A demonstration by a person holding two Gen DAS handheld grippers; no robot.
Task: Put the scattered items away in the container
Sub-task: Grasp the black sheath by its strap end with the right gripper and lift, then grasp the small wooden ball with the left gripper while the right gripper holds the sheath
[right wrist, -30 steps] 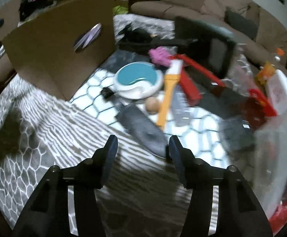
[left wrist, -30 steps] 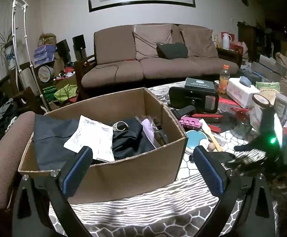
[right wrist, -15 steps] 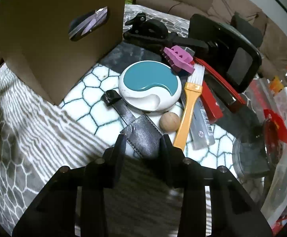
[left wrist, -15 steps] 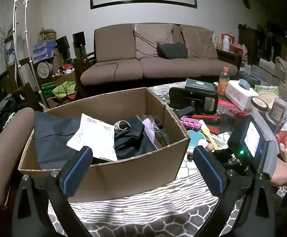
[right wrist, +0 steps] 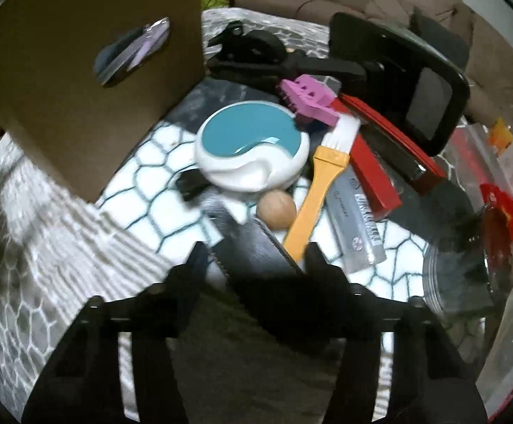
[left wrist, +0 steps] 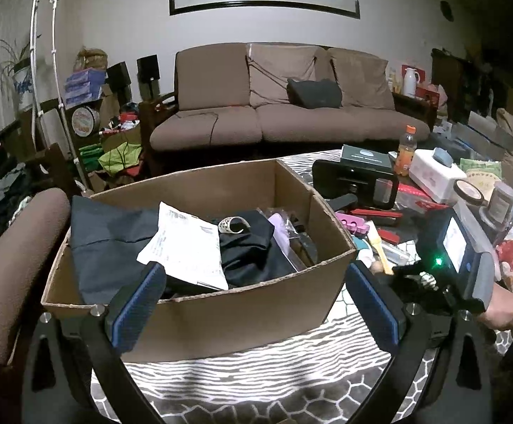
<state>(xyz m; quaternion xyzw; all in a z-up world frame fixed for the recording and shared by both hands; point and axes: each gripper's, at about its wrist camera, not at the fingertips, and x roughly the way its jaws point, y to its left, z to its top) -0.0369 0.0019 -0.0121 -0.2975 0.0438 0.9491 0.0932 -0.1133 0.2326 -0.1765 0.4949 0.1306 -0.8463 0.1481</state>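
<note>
Right wrist view first: the right gripper (right wrist: pixel 254 259) points down at the patterned tablecloth (right wrist: pixel 44 265), jaws partway apart and just been opening a bit, with a flat black leather pouch (right wrist: pixel 256 251) lying between them. It's blurry, so I can't tell if the pads actually touch it. At 12 o'clock from the pouch sits a round white dish with a teal top (right wrist: pixel 252 148); a small wooden ball (right wrist: pixel 276 209) is just beside the pouch at 1 o'clock, and a yellow-handled brush (right wrist: pixel 318 190) lies right of the ball. The brown cardboard box (right wrist: pixel 79 70) fills the 10 o'clock side.

Left wrist view: the left gripper (left wrist: pixel 254 304) hangs in front of that box (left wrist: pixel 221 311), blue pads wide apart, nothing in them. Inside are dark folded clothes (left wrist: pixel 115 236) and a white paper sheet (left wrist: pixel 185 243).
</note>
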